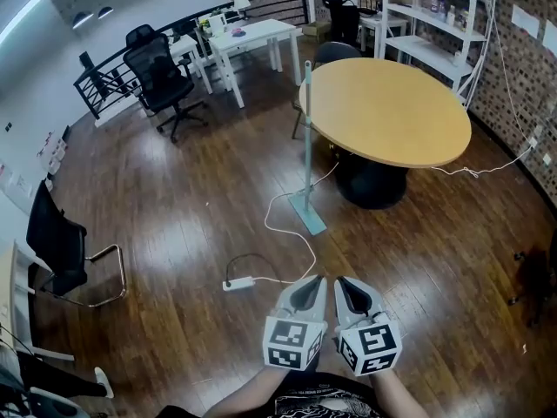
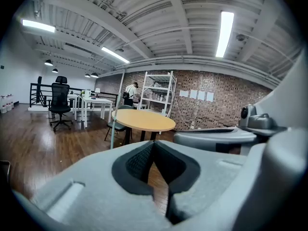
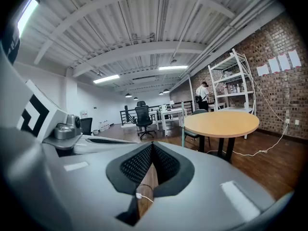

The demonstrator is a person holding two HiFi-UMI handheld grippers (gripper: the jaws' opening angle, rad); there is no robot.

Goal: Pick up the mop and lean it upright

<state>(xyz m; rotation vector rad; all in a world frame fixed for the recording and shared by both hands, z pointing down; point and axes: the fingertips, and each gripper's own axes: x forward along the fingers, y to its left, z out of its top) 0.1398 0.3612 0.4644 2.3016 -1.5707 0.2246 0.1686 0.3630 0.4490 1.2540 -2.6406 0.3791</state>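
We hold both tools low and near us, side by side over the wooden floor (image 1: pixel 174 198). Our left gripper (image 1: pixel 310 287) is clenched with nothing between its pads, and our right gripper (image 1: pixel 350 289) is clenched and empty too. The mop (image 1: pixel 307 129) stands upright farther off, its handle leaning on the left edge of the round table (image 1: pixel 392 111) and its flat head resting on the floor. A white cable (image 1: pixel 287 233) runs from there to a power strip (image 1: pixel 238 283) left of our left gripper
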